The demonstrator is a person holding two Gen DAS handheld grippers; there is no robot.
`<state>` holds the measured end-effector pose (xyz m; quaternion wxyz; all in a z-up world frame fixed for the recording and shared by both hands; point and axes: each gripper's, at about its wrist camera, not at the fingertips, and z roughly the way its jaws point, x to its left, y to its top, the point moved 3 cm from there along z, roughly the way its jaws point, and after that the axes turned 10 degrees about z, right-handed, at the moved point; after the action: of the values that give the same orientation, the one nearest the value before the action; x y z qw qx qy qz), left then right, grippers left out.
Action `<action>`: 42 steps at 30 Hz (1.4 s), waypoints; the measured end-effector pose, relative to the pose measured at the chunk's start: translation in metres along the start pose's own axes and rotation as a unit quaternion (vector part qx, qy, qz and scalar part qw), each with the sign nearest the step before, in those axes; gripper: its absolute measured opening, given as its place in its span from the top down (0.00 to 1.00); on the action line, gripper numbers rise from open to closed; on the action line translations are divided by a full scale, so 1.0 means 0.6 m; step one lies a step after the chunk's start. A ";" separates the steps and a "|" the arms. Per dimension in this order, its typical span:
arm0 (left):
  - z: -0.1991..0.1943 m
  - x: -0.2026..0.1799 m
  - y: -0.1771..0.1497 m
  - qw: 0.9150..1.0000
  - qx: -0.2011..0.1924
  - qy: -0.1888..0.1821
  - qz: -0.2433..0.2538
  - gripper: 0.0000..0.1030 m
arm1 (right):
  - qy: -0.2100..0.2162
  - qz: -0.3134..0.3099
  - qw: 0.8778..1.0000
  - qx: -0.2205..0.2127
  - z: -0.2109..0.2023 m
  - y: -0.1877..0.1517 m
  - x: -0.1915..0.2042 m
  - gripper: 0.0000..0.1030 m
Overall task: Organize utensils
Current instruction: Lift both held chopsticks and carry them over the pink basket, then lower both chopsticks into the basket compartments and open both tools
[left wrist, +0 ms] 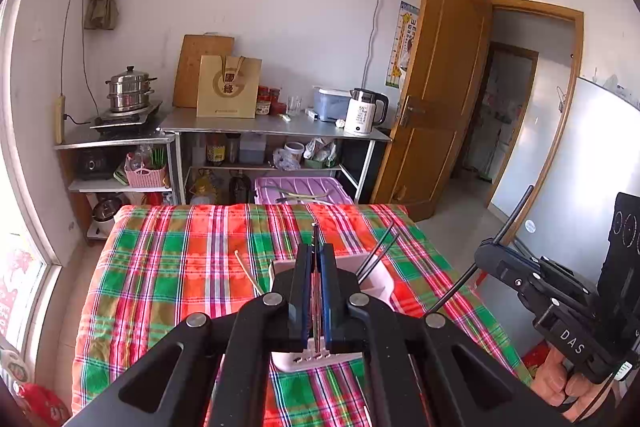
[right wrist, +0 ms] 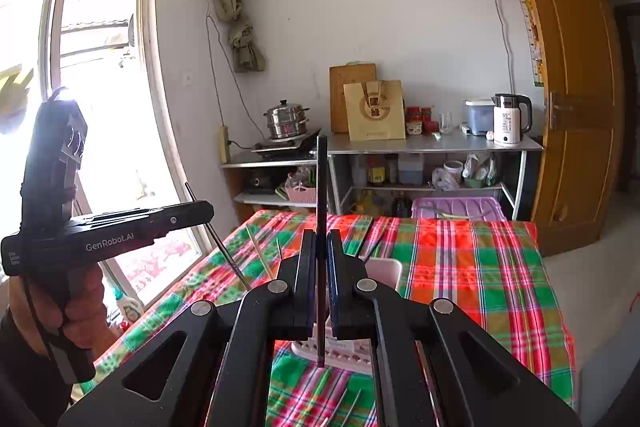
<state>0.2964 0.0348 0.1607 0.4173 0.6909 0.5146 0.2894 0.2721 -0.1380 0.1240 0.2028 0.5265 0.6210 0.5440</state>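
Plaid cloth covers the table, its far edge bare of clutter. White utensil holder sits below both grippers. Left gripper pinches a thin metal chopstick lengthwise between pressed jaws, pointing ahead. Right gripper clamps a dark chopstick standing upright.

Both grippers are matte black, with wide arms that have rounded triangular holes and round silver pivot pins. The left gripper has blue pads on the inner faces of its fingers. The right gripper has dark fingers. Seen from the side, the left one has white "GenRobot.AI" lettering and a thin black cable; the right one has "DAS" and small silver screws.
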 end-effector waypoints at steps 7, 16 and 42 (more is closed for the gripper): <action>0.034 0.020 0.025 1.000 -0.009 0.005 -0.006 0.96 | 0.005 0.010 1.000 -0.022 0.033 0.031 0.001 0.95; 0.097 0.042 -0.016 1.000 0.016 0.006 -0.018 0.96 | 0.010 0.021 1.000 -0.010 0.084 0.007 -0.007 0.95; 0.141 0.053 -0.107 0.998 0.063 -0.001 -0.031 0.90 | 0.000 0.017 0.998 0.064 0.122 -0.080 -0.038 0.84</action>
<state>0.3462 0.0490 0.0628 0.3818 0.6998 0.5528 0.2428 0.3200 -0.1172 0.0501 0.1593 0.5487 0.6457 0.5066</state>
